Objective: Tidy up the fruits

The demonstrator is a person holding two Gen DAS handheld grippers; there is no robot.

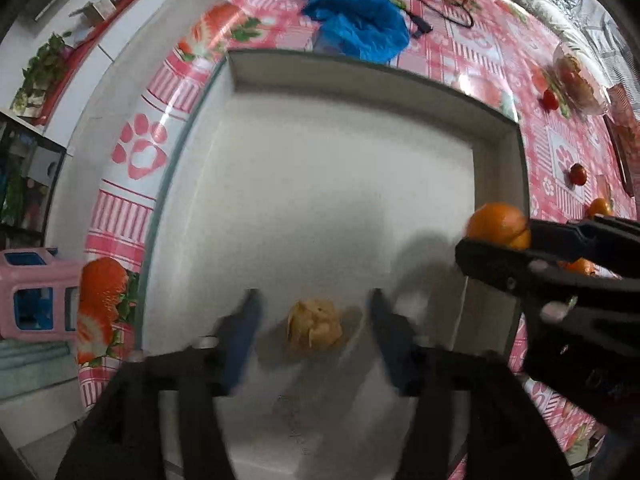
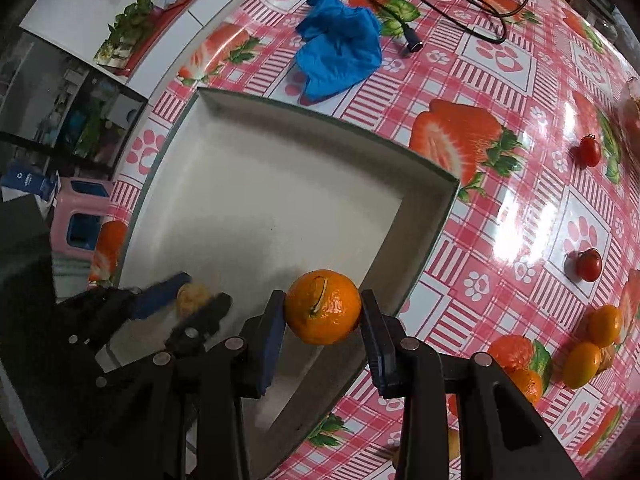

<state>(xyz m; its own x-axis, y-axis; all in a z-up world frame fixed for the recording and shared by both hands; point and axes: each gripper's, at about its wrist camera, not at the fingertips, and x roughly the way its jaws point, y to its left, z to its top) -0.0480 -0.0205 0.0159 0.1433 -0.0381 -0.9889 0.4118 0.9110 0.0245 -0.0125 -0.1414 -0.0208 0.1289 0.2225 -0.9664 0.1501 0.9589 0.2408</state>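
Carrying round orange mandarin [image 2: 322, 306] clamped in my right gripper [image 2: 322, 322] over shallow white tray [image 2: 430, 208]; left gripper [image 1: 314, 322] gaped around pale wrinkled fruit [image 1: 315, 330] on tray floor. Next, probably: lower, release.

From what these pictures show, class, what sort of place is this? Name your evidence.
Probably a home dining or kitchen table: a strawberry-print tablecloth, loose fruit like the tangerine, and a pink plastic stool beside it.
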